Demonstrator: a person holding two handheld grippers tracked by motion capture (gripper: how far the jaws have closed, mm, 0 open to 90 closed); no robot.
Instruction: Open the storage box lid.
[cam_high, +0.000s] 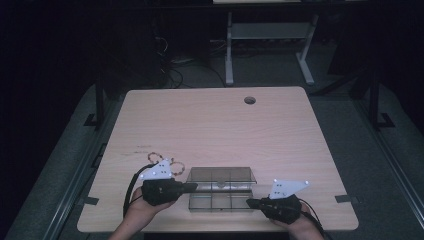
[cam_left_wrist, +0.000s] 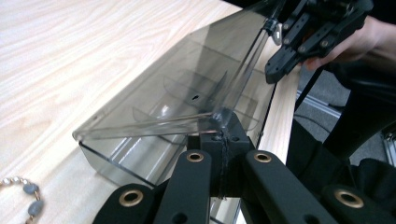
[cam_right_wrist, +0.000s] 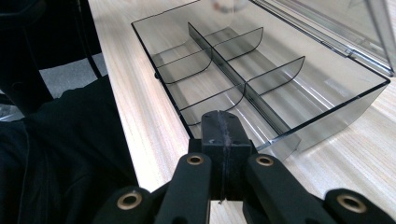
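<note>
While the box (cam_high: 220, 195) sat low in the centre of the high view, near the counter's (cam_high: 210, 125) front edge, its long axis ran left to right between the two claws. The left claw (cam_high: 192, 187) was clenched at the lid's (cam_left_wrist: 177, 79) left corner, seemingly pinching its edge, with the lid part-raised. The right claw (cam_high: 251, 203) was clenched too, at the tray's right front corner; whether it held the wall was hard to tell. A bead bracelet (cam_high: 162, 161) lay behind the left claw, partly hidden. The dividers (cam_right_wrist: 233, 79) stood over bare compartments.
</note>
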